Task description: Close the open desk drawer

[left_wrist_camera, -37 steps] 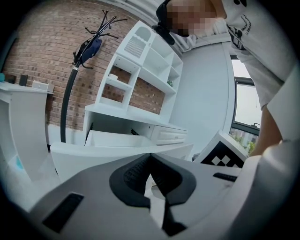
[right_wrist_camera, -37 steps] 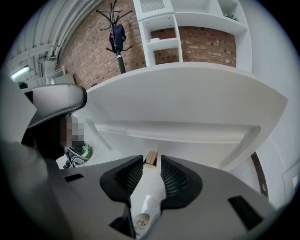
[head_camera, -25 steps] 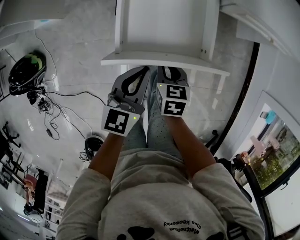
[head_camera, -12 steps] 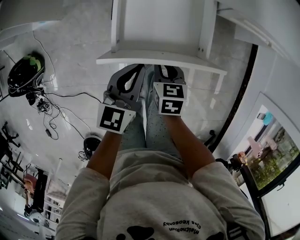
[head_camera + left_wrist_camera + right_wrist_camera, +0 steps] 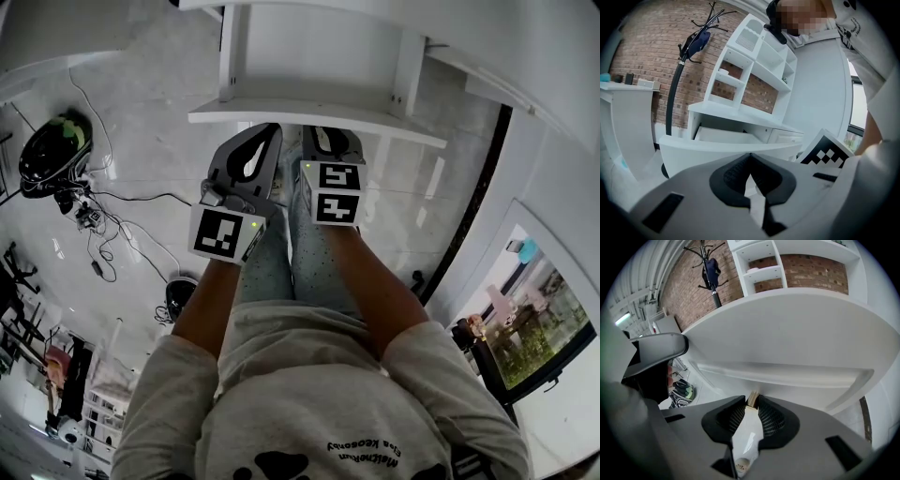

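Note:
The open white drawer [image 5: 314, 56] juts out of the desk at the top of the head view; its front panel [image 5: 309, 114] faces me. My left gripper [image 5: 255, 139] and right gripper [image 5: 330, 141] sit side by side just before that panel. In the left gripper view the jaws [image 5: 750, 157] meet at their tips with nothing between them, and the drawer front [image 5: 717, 151] is close ahead. The right gripper [image 5: 751, 404] is shut on a small white tube [image 5: 746, 437] with a tan tip, right under the drawer front [image 5: 787, 333].
A white hutch with shelves [image 5: 754, 61] stands on the desk. A coat stand [image 5: 689, 47] stands against the brick wall. On the floor to the left lie a black and green helmet [image 5: 52, 145] and cables [image 5: 103, 211]. A window [image 5: 525, 319] is at the right.
Both grippers have moved forward toward the desk, keeping just behind the drawer front. The drawer has slid up the head view, and the desk's edge now shows at the top.

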